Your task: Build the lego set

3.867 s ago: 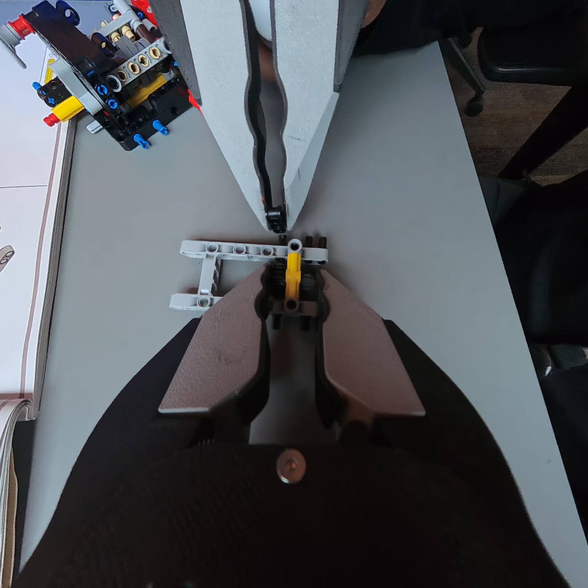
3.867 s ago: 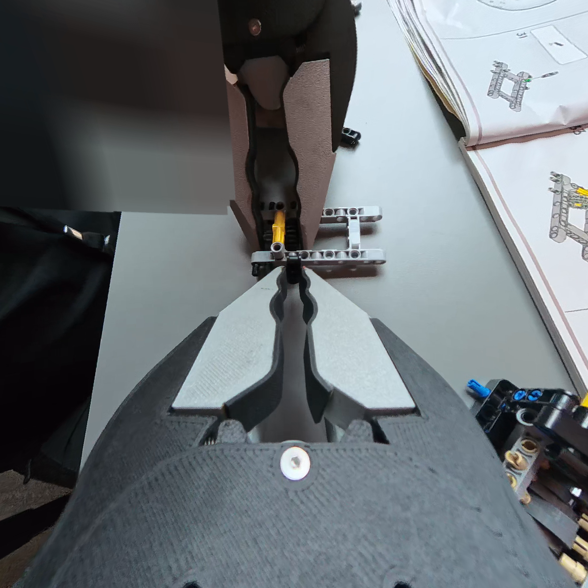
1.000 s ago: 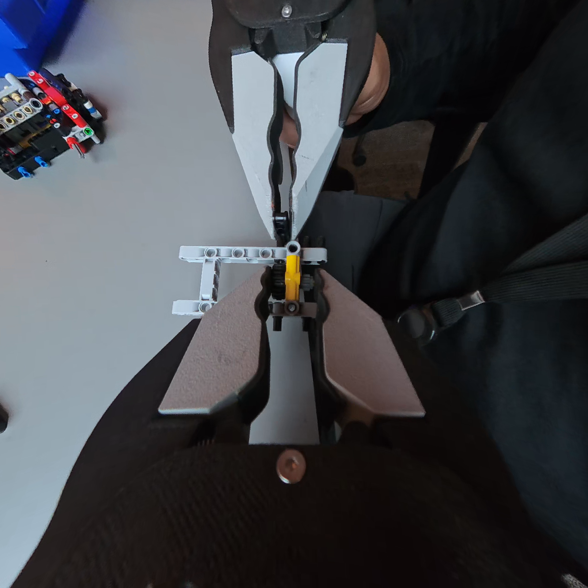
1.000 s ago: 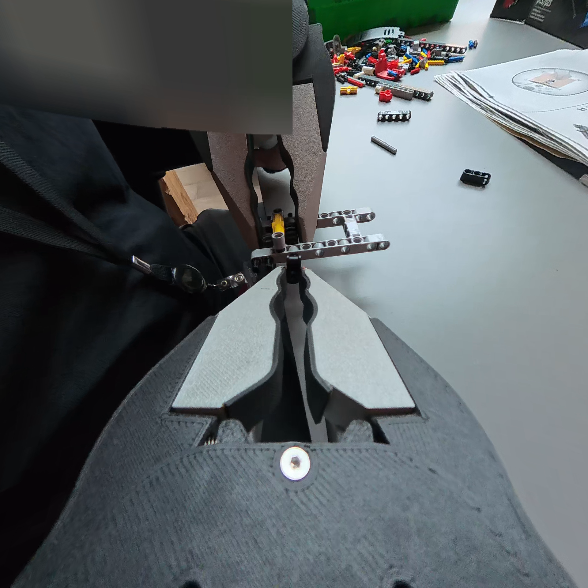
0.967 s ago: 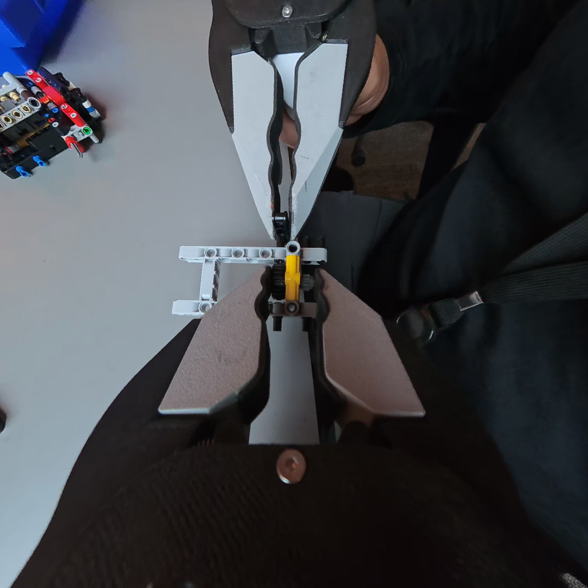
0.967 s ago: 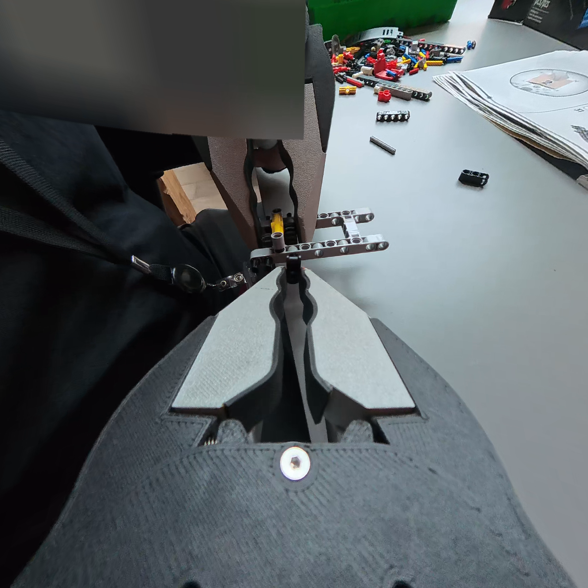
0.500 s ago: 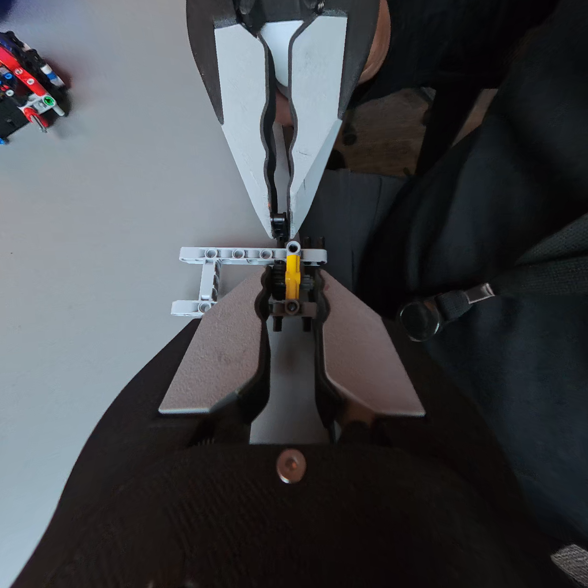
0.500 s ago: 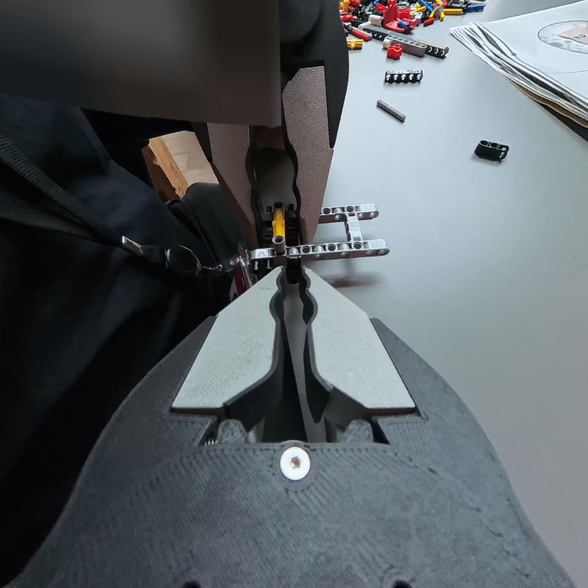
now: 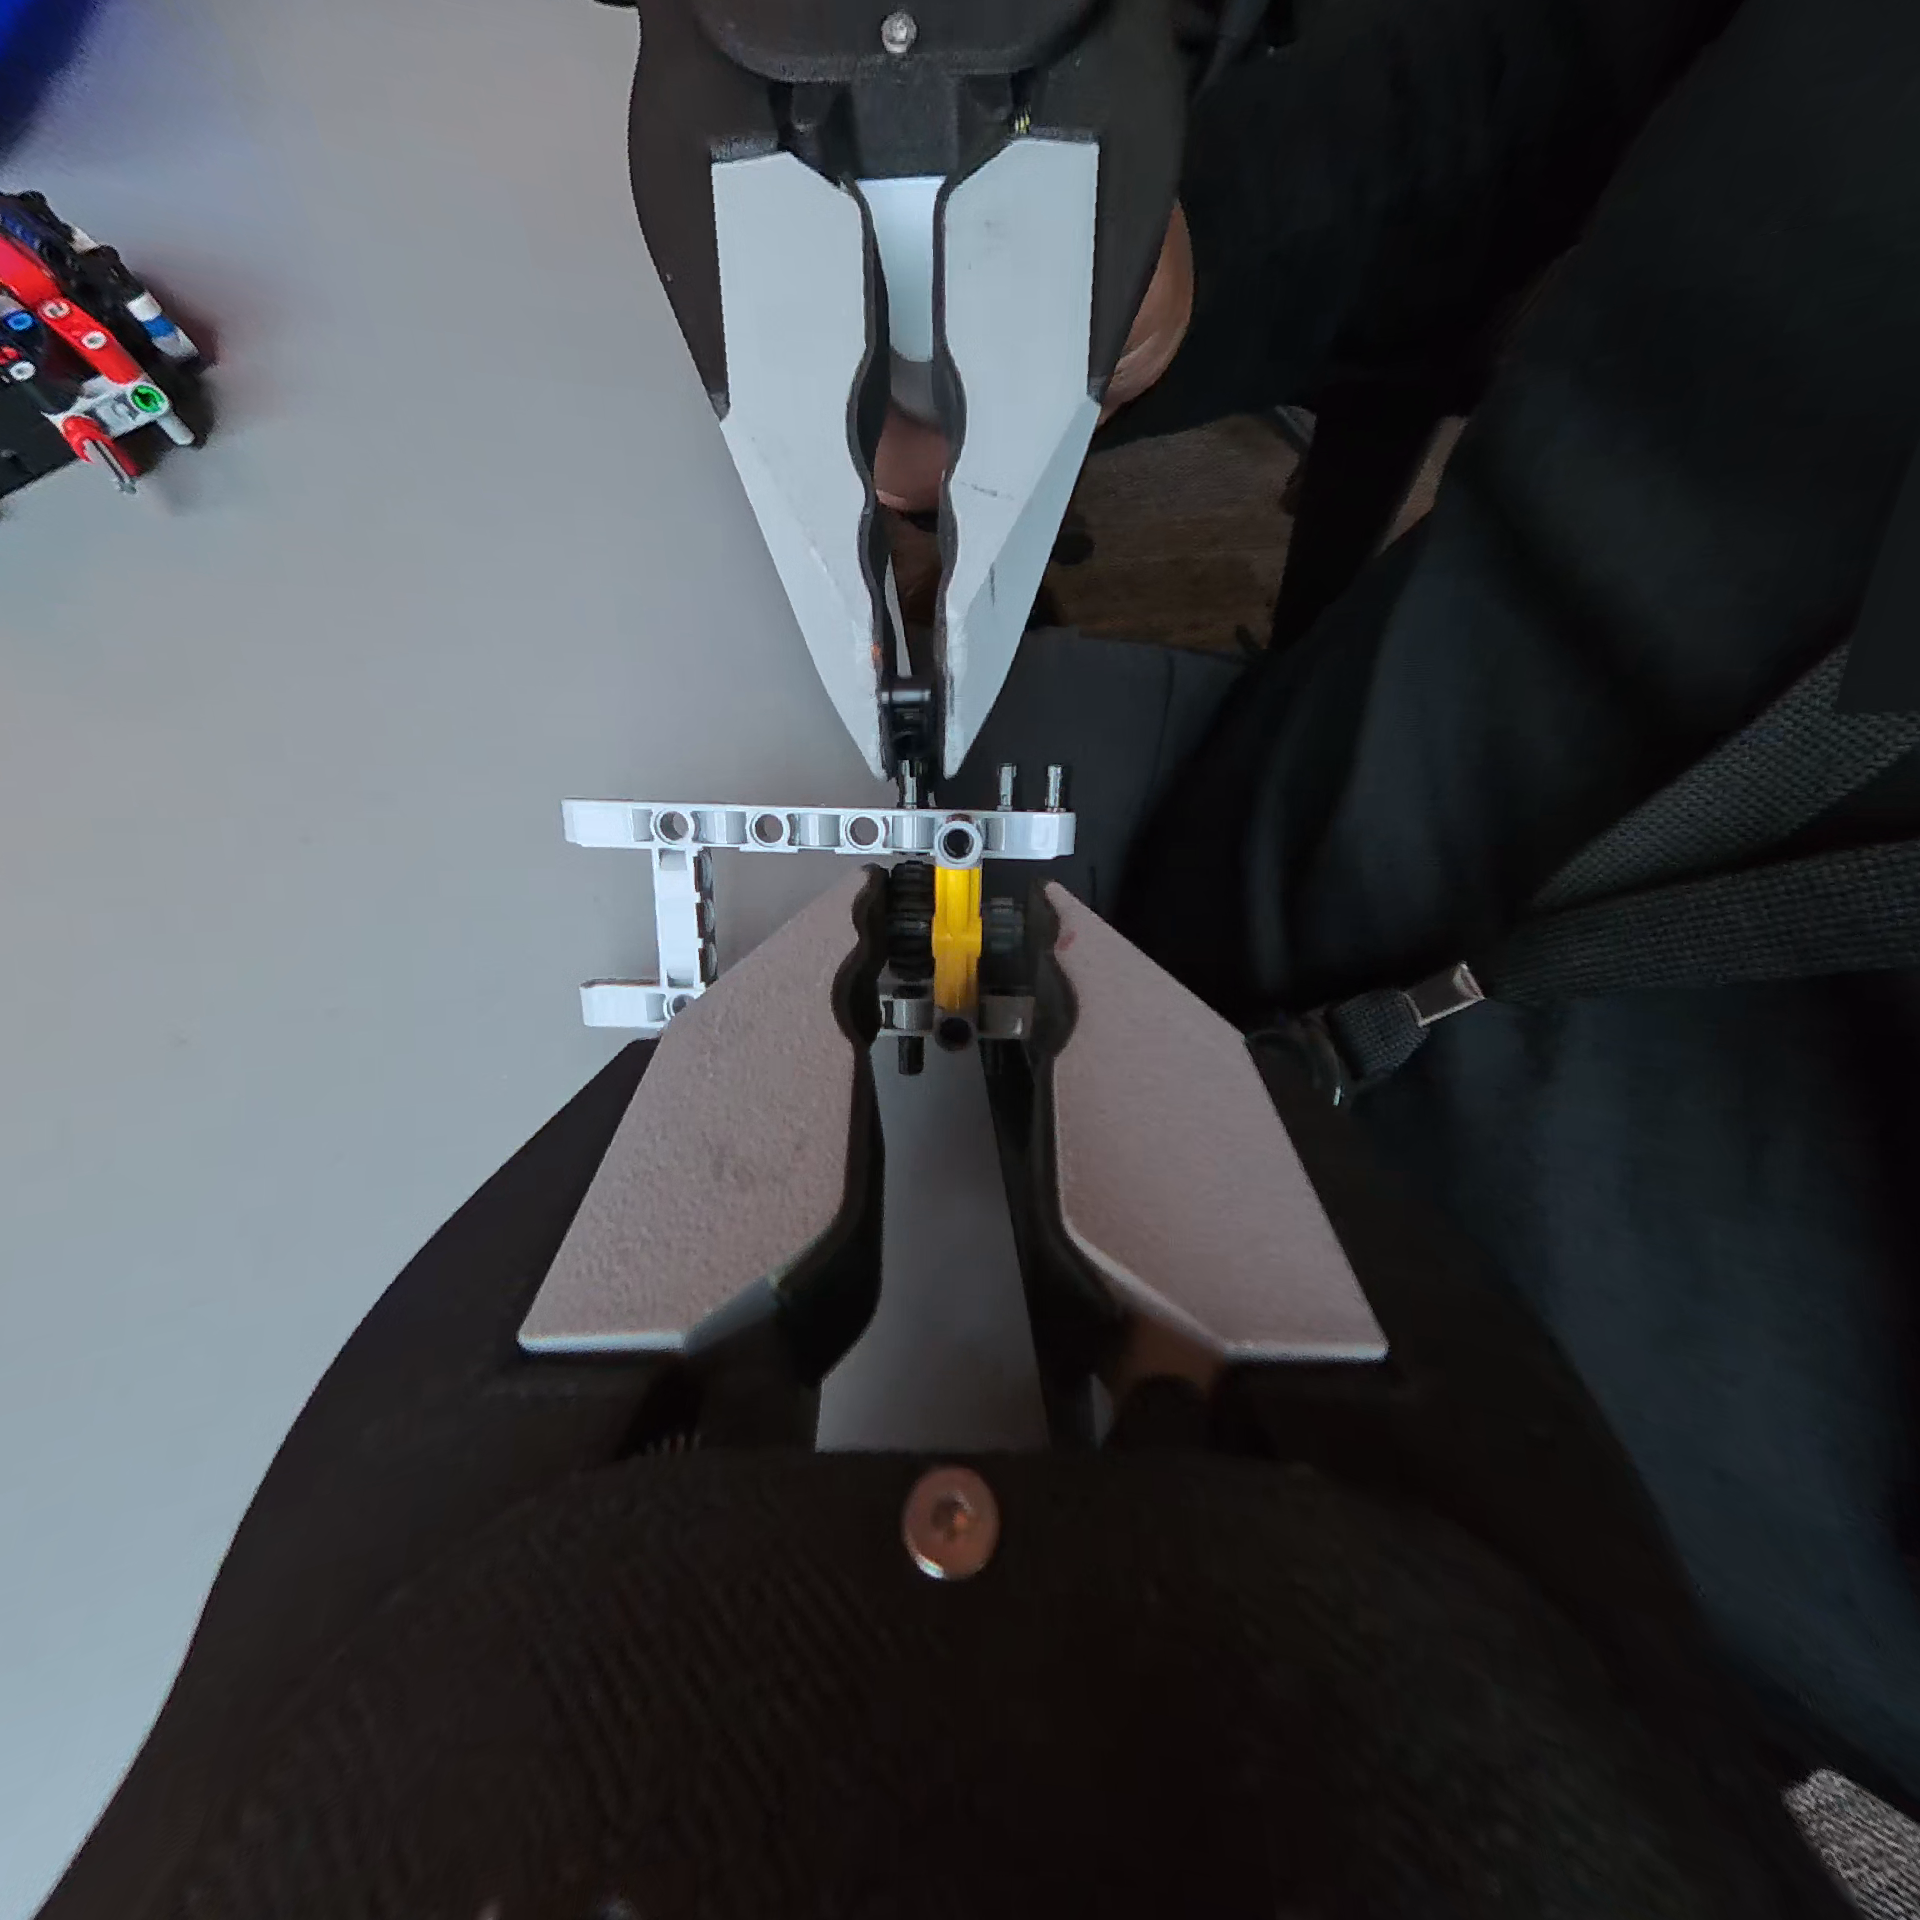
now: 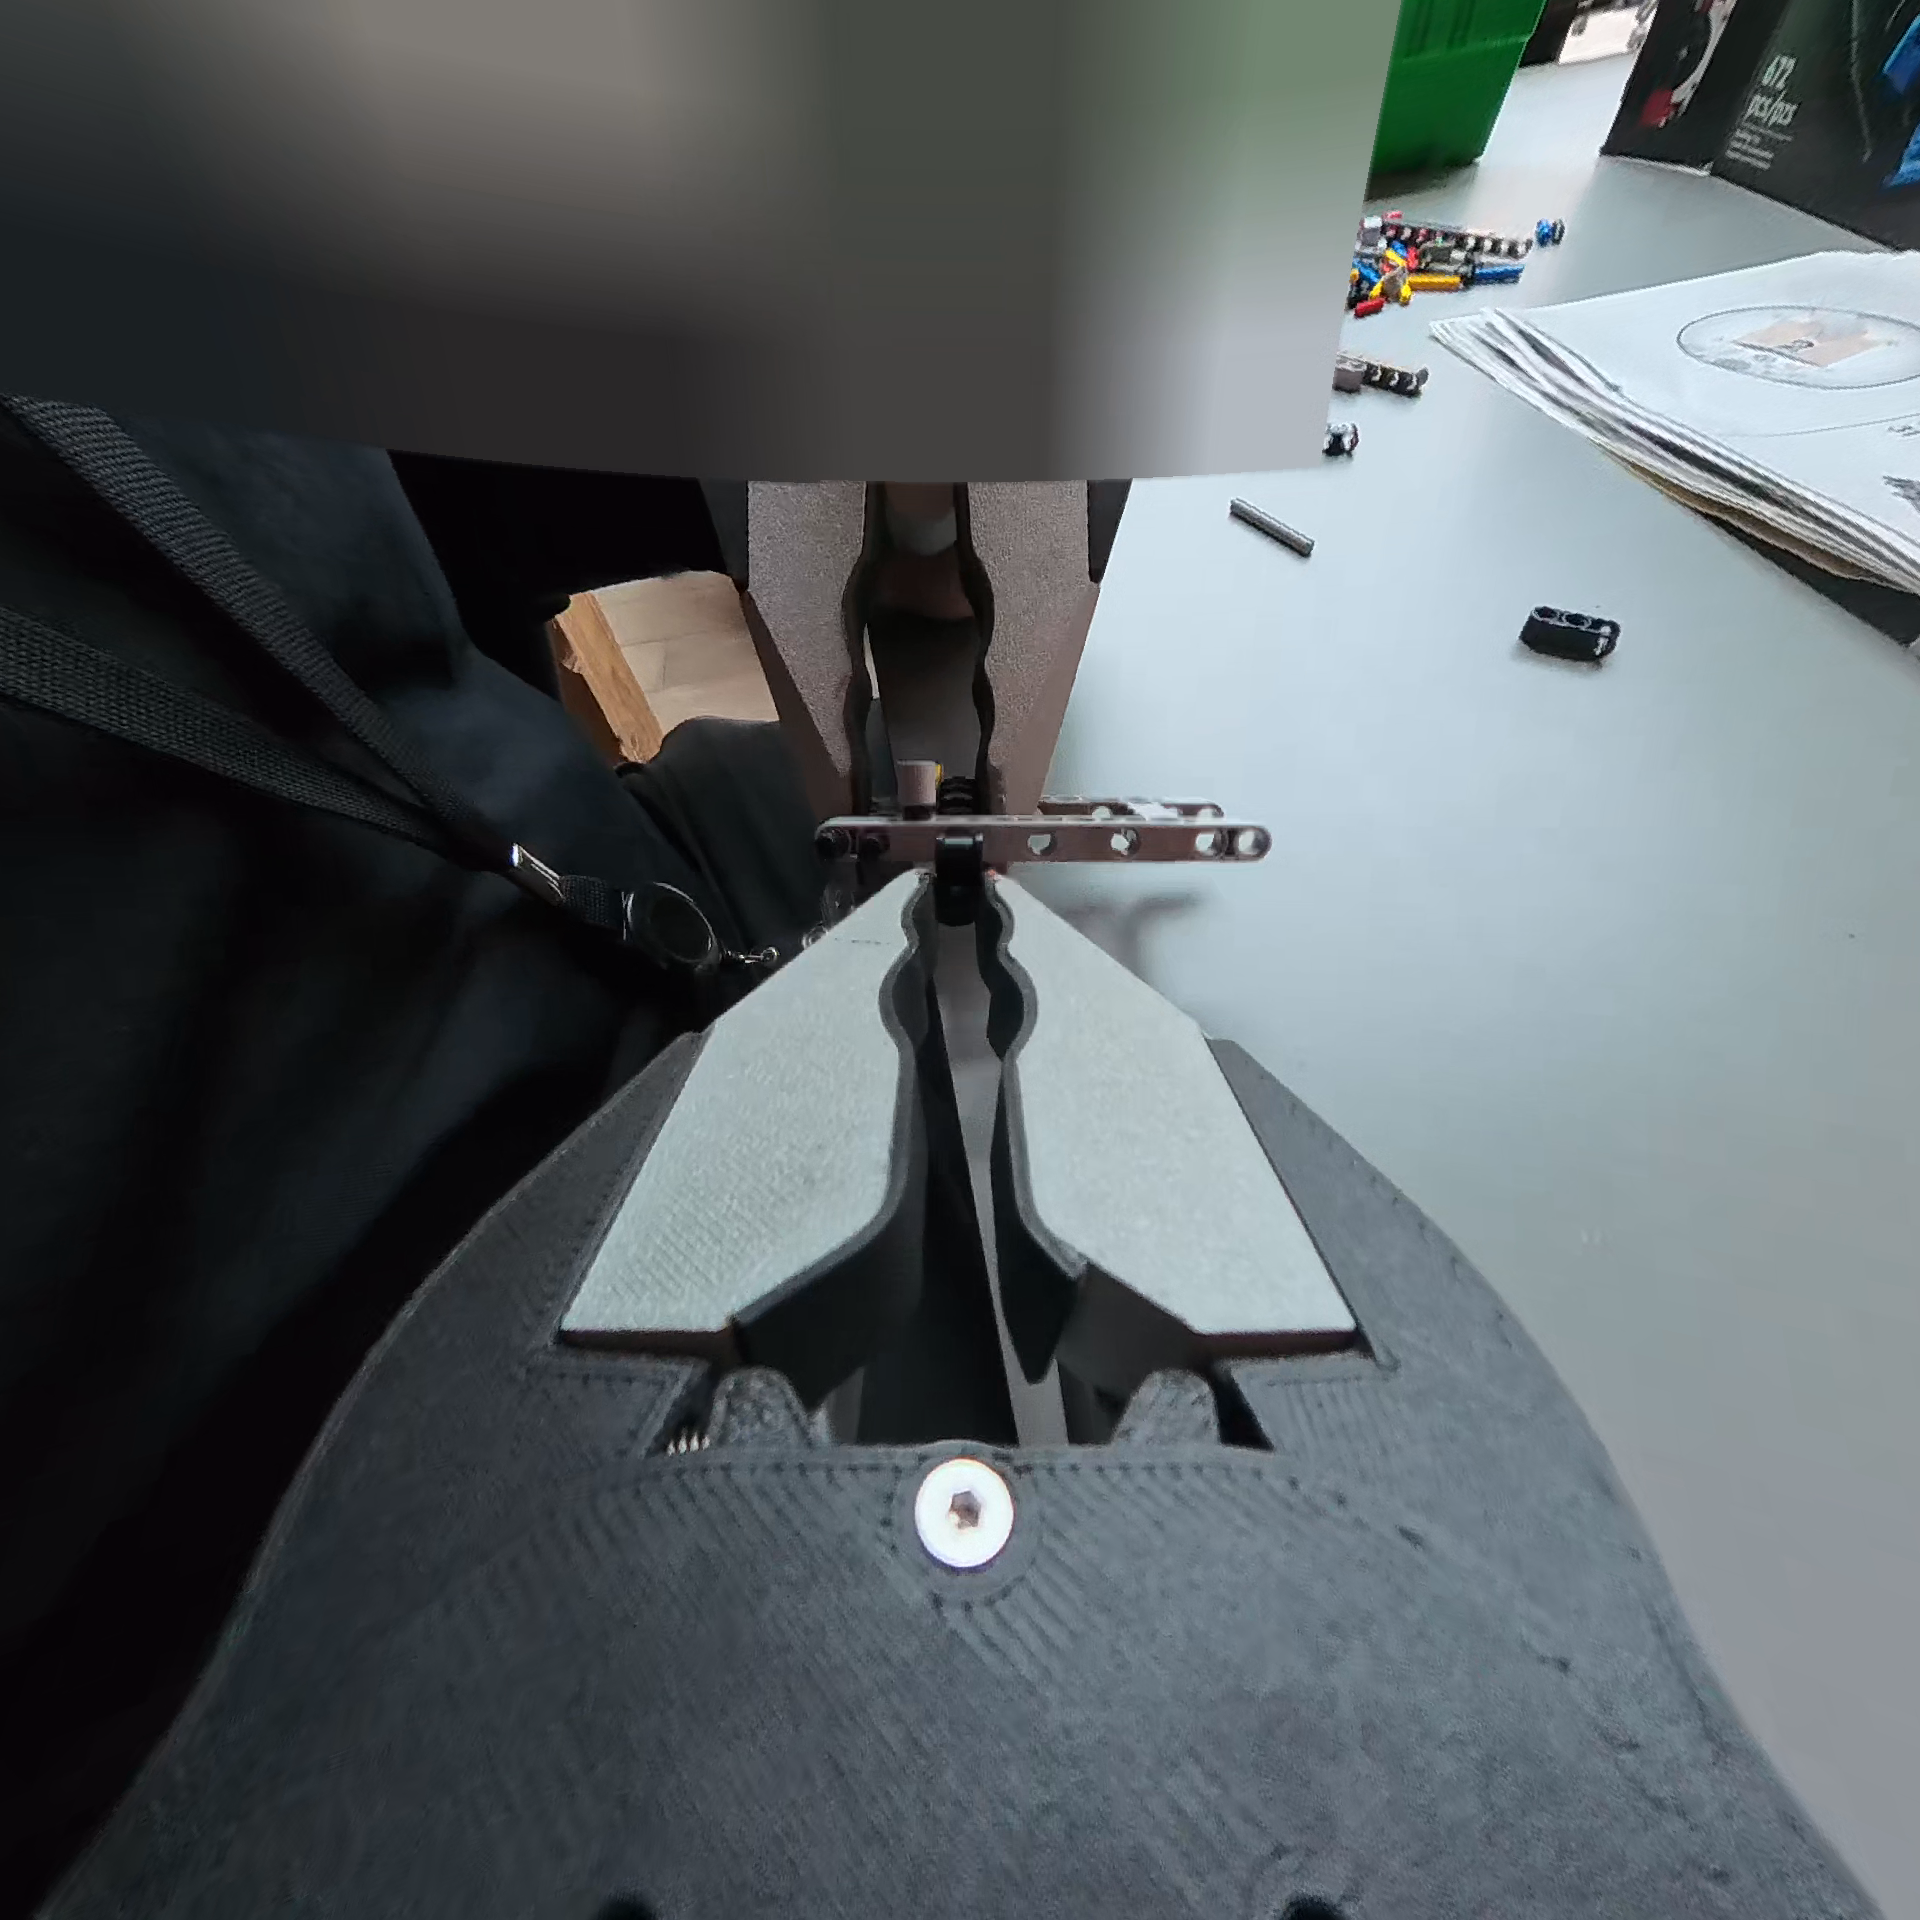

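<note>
My left gripper (image 9: 951, 935) is shut on a light grey lego frame (image 9: 769, 829) at its end with black gears and a yellow piece (image 9: 956, 925), and holds it above the table's edge. My right gripper (image 10: 956, 894) is shut on a small black connector (image 10: 956, 862). The connector's end touches the frame's long beam (image 10: 1122, 842). In the left wrist view the right gripper (image 9: 912, 764) comes from above with the connector (image 9: 904, 717) at the beam. Two pins (image 9: 1029, 781) stick out of the beam beside it.
A partly built black, red and grey model (image 9: 83, 384) sits at the far left of the grey table (image 9: 312, 623). Loose pieces (image 10: 1444, 260), a dark axle (image 10: 1270, 526), a black piece (image 10: 1569, 632), stacked booklets (image 10: 1714, 416) and a green bin (image 10: 1455, 94) lie beyond. A person in dark clothes sits close. The grippers are tip to tip, or close to it.
Both grippers have lifted and tilted with the frame, moving from over the table to its edge near the person. The connector has stayed at the beam throughout.
</note>
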Tool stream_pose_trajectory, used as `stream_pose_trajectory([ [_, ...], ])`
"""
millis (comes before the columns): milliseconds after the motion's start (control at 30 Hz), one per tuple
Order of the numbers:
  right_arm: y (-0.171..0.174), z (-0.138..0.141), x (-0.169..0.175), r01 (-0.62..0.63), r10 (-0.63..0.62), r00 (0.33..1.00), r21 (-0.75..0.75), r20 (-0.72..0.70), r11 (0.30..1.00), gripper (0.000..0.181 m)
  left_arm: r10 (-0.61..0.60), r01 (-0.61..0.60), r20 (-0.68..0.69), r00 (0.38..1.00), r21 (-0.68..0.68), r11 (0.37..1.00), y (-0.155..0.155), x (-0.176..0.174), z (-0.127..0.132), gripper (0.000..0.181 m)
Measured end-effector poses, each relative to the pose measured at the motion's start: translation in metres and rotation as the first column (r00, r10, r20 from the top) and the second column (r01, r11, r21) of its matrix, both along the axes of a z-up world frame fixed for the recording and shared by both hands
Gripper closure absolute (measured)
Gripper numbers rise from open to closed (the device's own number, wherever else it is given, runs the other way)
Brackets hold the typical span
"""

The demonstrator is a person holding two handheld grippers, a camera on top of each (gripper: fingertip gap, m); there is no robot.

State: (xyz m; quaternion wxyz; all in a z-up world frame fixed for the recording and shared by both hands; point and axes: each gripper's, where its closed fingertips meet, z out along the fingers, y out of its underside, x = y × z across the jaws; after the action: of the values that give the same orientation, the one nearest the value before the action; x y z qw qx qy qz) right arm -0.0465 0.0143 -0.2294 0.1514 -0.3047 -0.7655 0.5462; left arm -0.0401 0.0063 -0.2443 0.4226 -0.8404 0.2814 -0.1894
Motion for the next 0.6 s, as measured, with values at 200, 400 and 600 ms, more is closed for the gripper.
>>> stream_pose_trajectory([
  [200,0.003,-0.003,0.0,0.008,-0.008,1.0,0.017,0.012,1.0,0.177,0.02,-0.021,-0.024,1.0,-0.034,0.999,0.002,-0.003,-0.007,0.158],
  [400,0.003,-0.009,-0.003,0.012,-0.014,0.998,0.033,0.061,0.999,0.177,0.043,-0.043,-0.006,0.999,-0.1,0.994,0.004,-0.006,-0.013,0.158],
  [600,0.009,-0.01,-0.009,0.065,-0.067,0.993,0.025,0.093,0.998,0.178,0.088,-0.082,0.04,0.995,-0.12,0.989,0.006,-0.014,-0.011,0.158],
])
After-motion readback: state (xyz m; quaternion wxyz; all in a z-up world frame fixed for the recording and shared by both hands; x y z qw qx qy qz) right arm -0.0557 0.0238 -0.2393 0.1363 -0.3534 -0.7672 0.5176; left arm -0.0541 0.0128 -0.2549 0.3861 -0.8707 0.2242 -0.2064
